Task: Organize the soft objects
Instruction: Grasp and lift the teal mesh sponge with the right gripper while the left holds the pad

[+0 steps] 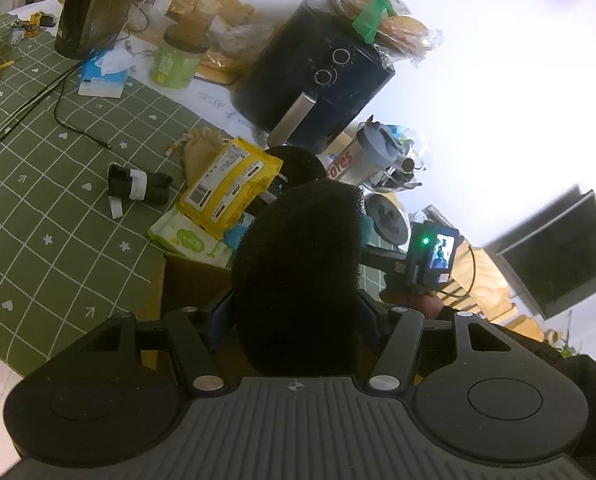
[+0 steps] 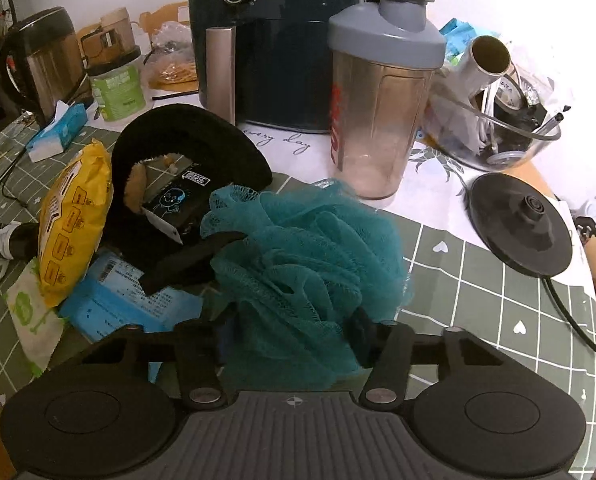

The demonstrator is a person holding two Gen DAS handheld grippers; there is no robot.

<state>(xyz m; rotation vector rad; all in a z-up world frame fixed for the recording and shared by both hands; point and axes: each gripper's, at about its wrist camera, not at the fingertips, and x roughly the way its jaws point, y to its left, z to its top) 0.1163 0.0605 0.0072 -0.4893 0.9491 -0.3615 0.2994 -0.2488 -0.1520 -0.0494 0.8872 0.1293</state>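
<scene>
The left tongs (image 1: 295, 304) are clamped on a black sponge (image 1: 302, 264), which bulges up and forward from between the two fingers and hides most of what lies straight ahead. The right tongs (image 2: 293, 320) sit around a teal mesh bath pouf (image 2: 310, 264), fingers pressed into its sides; no earlier view is on hand to say more than that. The pouf rests on the worktop (image 2: 478, 304), a green gridded cloth, with bare cloth open to its right as far as the black kettle base (image 2: 522, 228) and its cord. To the pouf's left the room is tight: a blue packet (image 2: 125, 300), a yellow packet (image 2: 73, 232), a green-and-white wipes pack (image 2: 29, 312) and a black curved soft item (image 2: 185, 140) crowd together, touching or overlapping. Just behind the pouf stands a clear shaker bottle (image 2: 382, 92) with a grey lid, beside a dark air fryer (image 2: 273, 40); a glass bowl of oddments (image 2: 502, 128) lies farther right. From the left wrist, the same yellow packet (image 1: 229, 184) lies beyond the sponge, a small black roll with a white band (image 1: 137, 184) lies apart on open cloth to the left, and the worktop's near edge (image 1: 1, 356) shows at lower left. The other hand's device (image 1: 430, 256) shows to the sponge's right.
</scene>
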